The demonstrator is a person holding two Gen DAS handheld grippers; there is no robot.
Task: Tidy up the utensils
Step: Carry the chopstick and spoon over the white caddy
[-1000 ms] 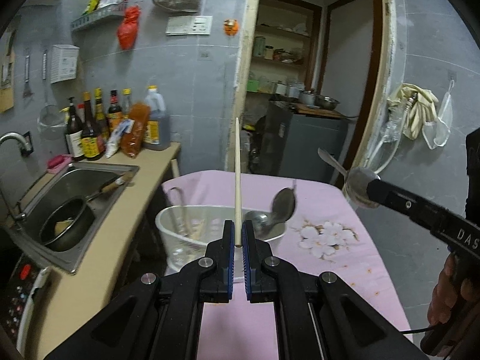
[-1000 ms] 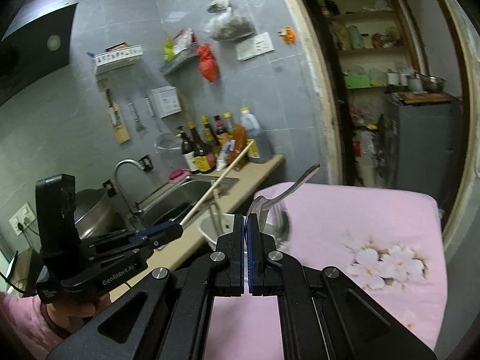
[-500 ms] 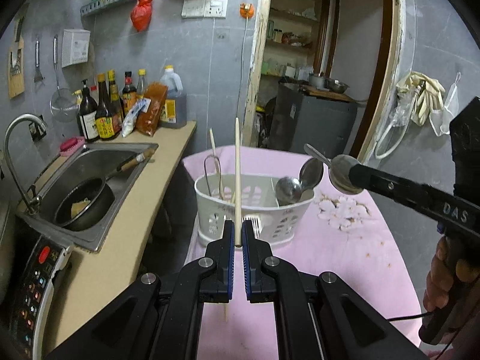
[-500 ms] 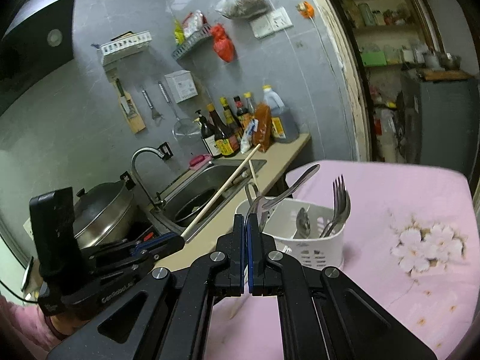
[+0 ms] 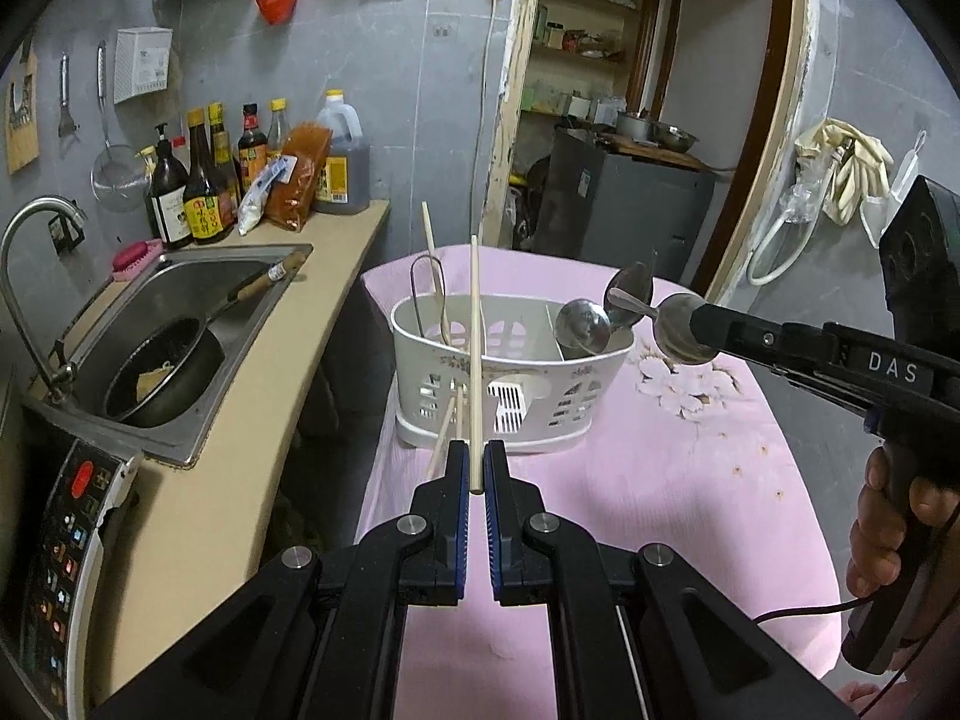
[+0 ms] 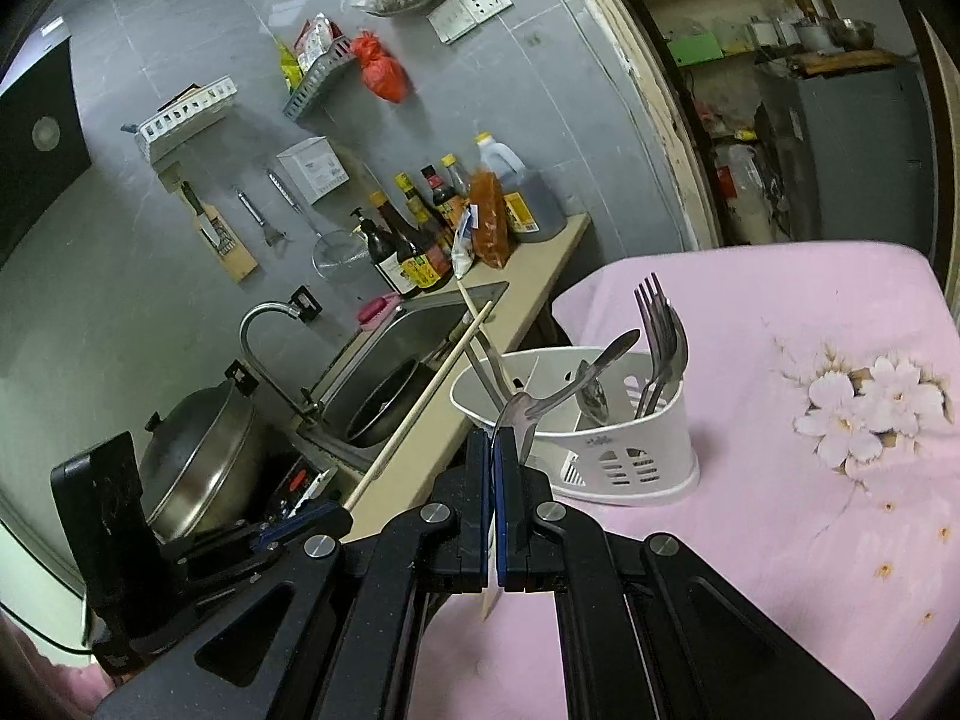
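Nearest in the left wrist view, the left gripper [image 5: 475, 483] is clenched on a single pale wooden chopstick [image 5: 474, 360], which stands upright between the blue pads and rises in front of the white utensil caddy [image 5: 510, 396]. In the right wrist view the right gripper [image 6: 494, 468] is clamped on the bowl of a metal spoon [image 6: 564, 384] (the handle slants up and away, toward the caddy's rim). A hand [image 5: 882, 522] grips the right tool's handle at the edge of the left view.

The caddy sits on a pink floral tablecloth [image 5: 660, 510], just beyond both grippers. Its compartments hold forks [image 6: 660, 336] standing tines-up at one end, spoons in the middle, and another chopstick [image 5: 429, 246] with a wire loop utensil at the end nearest the counter.

Beside the table runs a beige counter with a steel sink [image 5: 180, 312] holding a dark pan [image 5: 162, 378]. Farther back, sauce bottles [image 5: 198, 186] stand against the grey tiled wall.
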